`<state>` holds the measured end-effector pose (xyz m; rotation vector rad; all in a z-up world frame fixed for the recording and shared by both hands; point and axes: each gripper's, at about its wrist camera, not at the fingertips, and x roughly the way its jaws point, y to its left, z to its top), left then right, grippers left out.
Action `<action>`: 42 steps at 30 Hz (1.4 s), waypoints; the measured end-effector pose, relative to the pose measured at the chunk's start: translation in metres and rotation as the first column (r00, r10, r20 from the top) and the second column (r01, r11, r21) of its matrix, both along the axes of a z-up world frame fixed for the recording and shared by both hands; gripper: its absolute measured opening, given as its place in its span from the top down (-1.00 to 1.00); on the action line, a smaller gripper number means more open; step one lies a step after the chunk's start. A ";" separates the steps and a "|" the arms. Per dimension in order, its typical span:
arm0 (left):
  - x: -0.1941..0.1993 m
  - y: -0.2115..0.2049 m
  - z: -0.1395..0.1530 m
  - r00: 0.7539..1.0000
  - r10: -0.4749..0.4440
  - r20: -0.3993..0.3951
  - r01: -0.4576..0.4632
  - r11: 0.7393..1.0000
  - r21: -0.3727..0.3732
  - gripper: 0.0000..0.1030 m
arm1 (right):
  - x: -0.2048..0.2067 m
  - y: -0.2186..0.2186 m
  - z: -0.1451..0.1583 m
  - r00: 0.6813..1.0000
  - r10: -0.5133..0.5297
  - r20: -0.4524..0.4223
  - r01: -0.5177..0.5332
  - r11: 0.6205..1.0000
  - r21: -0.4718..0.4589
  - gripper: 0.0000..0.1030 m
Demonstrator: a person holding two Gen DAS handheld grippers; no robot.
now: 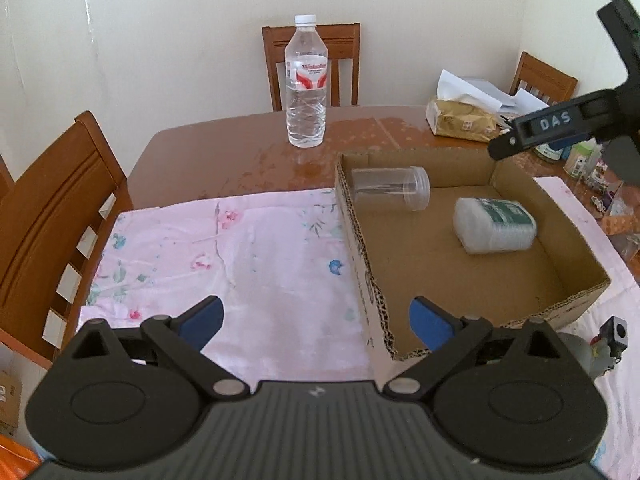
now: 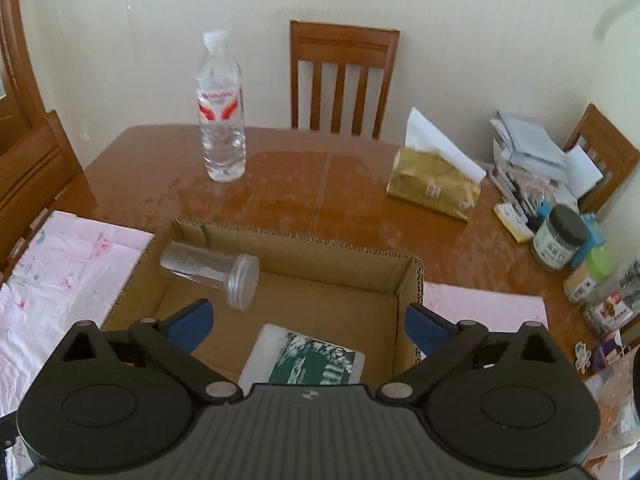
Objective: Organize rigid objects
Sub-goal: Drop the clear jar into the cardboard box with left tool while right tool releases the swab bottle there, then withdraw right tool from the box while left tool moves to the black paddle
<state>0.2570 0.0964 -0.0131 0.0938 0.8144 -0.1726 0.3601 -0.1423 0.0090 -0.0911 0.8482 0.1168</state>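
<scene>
A shallow cardboard box lies on the table. Inside it a clear plastic jar lies on its side, and a clear lidded container with a green label rests near the box's right part. A water bottle stands upright on the bare table behind the box. My left gripper is open and empty above the box's near left corner. My right gripper is open and empty over the box, above the labelled container. The right gripper's body also shows in the left wrist view.
A pink floral cloth covers the near table. A gold tissue pack, papers, a dark-lidded jar and small bottles crowd the right side. Wooden chairs stand around the table.
</scene>
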 end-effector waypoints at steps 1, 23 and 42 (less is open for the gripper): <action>-0.001 0.000 0.000 1.000 0.001 -0.004 -0.001 1.000 -0.006 -0.93 | -0.004 -0.001 0.002 1.000 -0.004 0.005 0.004 1.000 -0.004 -1.00; -0.063 -0.031 -0.020 0.987 0.143 -0.071 -0.136 0.986 0.097 -0.93 | -0.160 -0.030 -0.027 0.984 0.180 -0.006 -0.179 0.981 0.076 -1.00; -0.058 -0.052 -0.078 0.981 0.124 -0.147 -0.113 0.991 0.076 -0.93 | -0.236 -0.007 -0.089 0.939 0.311 -0.151 -0.286 0.944 0.165 -1.00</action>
